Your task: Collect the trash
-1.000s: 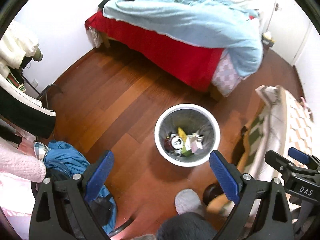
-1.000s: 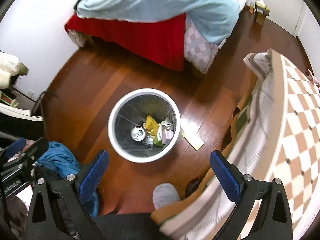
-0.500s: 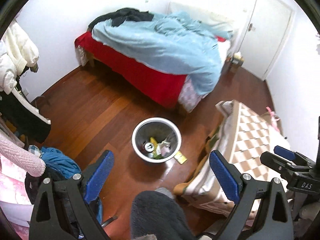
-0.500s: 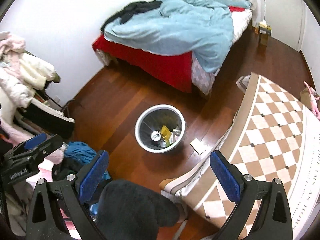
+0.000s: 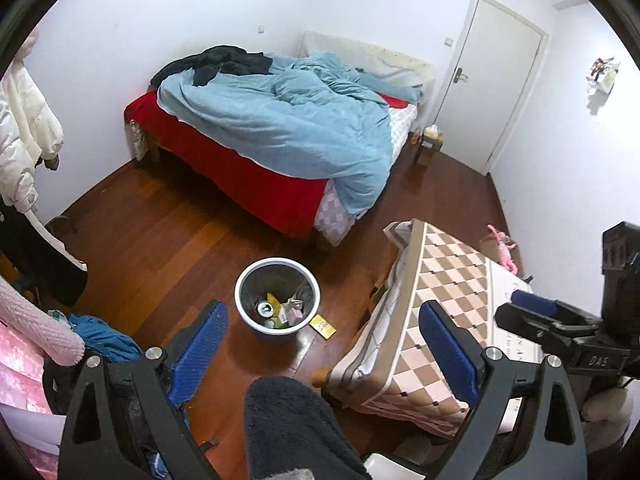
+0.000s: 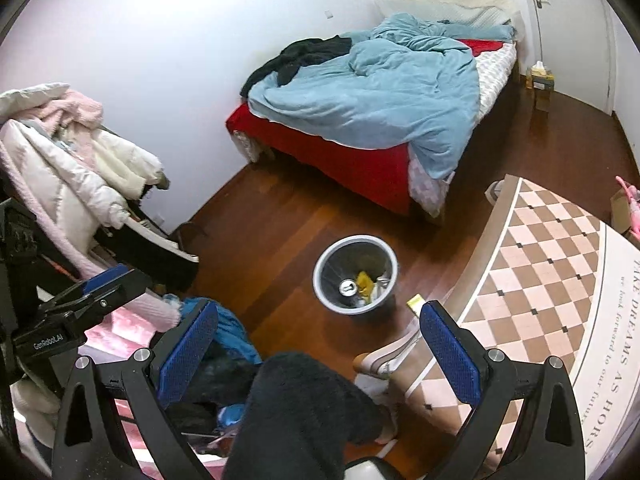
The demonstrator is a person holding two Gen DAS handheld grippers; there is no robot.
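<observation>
Yellow card (image 5: 323, 324) is seen flat on the floor, just beside the white bin (image 5: 277, 296), which holds a can and wrappers. Both the left gripper (image 5: 322, 338) and right gripper (image 6: 319, 338) are held high, spread wide and empty (nothing is carried). A descent to the card is judged next; its print cannot be read.

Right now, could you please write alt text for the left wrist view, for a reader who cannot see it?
A round white trash bin holding a can and wrappers stands on a wooden floor, and a yellow wrapper lies on the floor beside it. The left gripper hangs above, jaws open and empty. Behind is a bed with a blue duvet.
</observation>
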